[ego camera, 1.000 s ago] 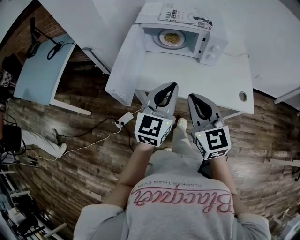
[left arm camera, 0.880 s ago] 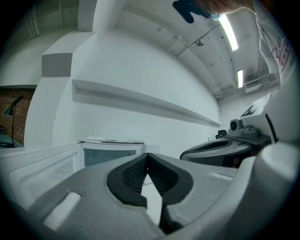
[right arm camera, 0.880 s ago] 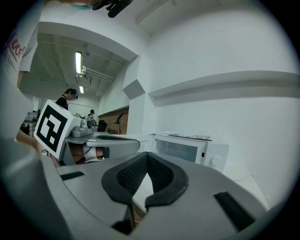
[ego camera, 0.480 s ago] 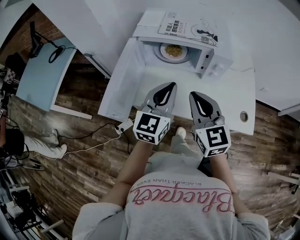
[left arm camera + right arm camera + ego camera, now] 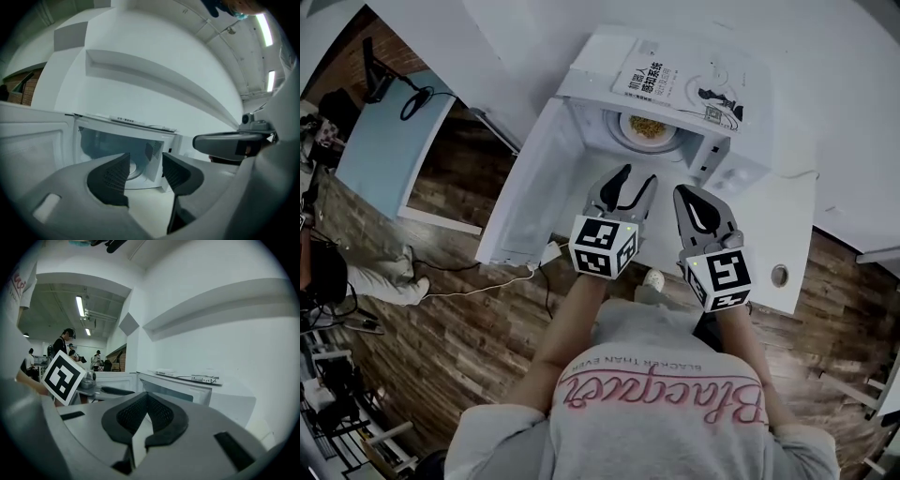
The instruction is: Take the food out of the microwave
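Observation:
The white microwave (image 5: 666,122) stands open on the table, its door (image 5: 530,187) swung out to the left. Inside, a plate of yellow food (image 5: 649,128) rests on the turntable. My left gripper (image 5: 624,187) hovers just in front of the cavity; its jaws are opening, with nothing between them. In the left gripper view the plate (image 5: 135,168) shows between the pads (image 5: 110,180), still some way off. My right gripper (image 5: 694,199) is beside it, level with the control panel, shut and empty; its pads (image 5: 161,414) meet.
A magazine (image 5: 684,80) lies on top of the microwave. The white table (image 5: 769,225) has a cable hole (image 5: 780,275) at the right. A pale blue desk (image 5: 384,141) and floor cables (image 5: 478,281) are to the left. People stand far off (image 5: 63,345).
Both grippers have moved forward over the table toward the open microwave. The left gripper's jaws, shut before, have parted.

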Tool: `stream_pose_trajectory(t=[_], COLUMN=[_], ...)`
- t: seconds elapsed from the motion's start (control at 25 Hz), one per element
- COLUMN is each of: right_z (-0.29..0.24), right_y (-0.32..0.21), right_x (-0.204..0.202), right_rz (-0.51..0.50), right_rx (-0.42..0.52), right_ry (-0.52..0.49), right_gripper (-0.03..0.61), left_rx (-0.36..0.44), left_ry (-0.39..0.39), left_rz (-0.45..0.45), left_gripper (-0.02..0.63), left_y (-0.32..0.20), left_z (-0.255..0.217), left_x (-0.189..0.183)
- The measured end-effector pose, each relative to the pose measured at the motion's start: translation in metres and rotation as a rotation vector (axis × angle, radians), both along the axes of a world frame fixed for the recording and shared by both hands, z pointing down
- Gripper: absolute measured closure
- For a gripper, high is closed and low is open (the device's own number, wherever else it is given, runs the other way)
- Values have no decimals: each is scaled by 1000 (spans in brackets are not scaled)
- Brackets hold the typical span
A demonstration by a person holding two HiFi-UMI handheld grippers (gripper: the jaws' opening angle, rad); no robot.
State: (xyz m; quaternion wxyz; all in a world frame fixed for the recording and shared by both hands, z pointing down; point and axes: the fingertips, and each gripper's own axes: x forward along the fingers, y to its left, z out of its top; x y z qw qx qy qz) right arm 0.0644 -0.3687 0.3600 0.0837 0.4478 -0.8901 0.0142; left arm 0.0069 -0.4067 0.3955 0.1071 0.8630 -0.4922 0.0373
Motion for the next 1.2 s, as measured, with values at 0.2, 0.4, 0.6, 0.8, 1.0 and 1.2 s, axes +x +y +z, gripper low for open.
stream_pose_trajectory(t=[0.2, 0.4, 0.6, 0.8, 1.0, 1.2], right_z=[12, 26, 46, 64, 71, 79], right_y=[-19, -29, -38, -46, -61, -72], right_x=[0, -2, -5, -5, -7, -10], right_rz=[-53, -85, -87, -82, -66, -57], right_rx=[-32, -66, -89, -124, -146, -172], right_ry=[0, 4, 9, 37, 39, 65], right_gripper=[569, 568, 569, 569, 568, 569], left_rx=[-128, -265, -397, -481, -579, -720], left_ry=[36, 129, 282, 372, 480, 624], left_rz=[-126, -208, -246, -278, -311, -388], left_gripper=[387, 388, 388, 387, 387, 358], left_y=[-28, -47, -62, -82, -104, -121], left_z=[32, 62, 89, 111, 133, 160], left_x=[-13, -23, -24, -28, -31, -37])
